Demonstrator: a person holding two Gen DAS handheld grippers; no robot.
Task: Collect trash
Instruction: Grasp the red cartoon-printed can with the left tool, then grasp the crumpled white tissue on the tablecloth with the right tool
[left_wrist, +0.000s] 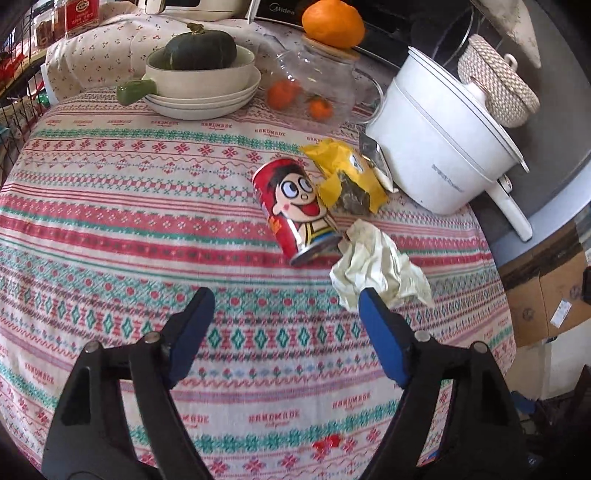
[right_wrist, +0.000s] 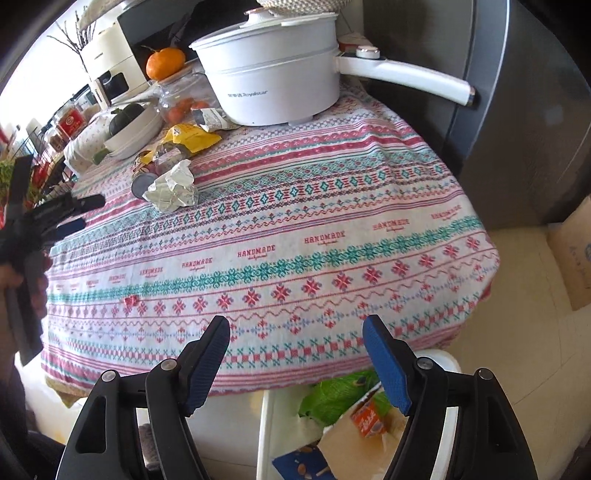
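Crumpled white paper wad (left_wrist: 380, 269) lies touching the tipped red cartoon can (left_wrist: 295, 210); left tool (left_wrist: 284, 299) released, jaws wide, right tool (right_wrist: 295, 326) also released — close left on paper only.

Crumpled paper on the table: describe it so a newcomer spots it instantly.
Start at the big white electric pot. In front of it lie a yellow snack bag and a tipped red cartoon can. The crumpled paper touches the can's base: the only pale, unprinted piece.
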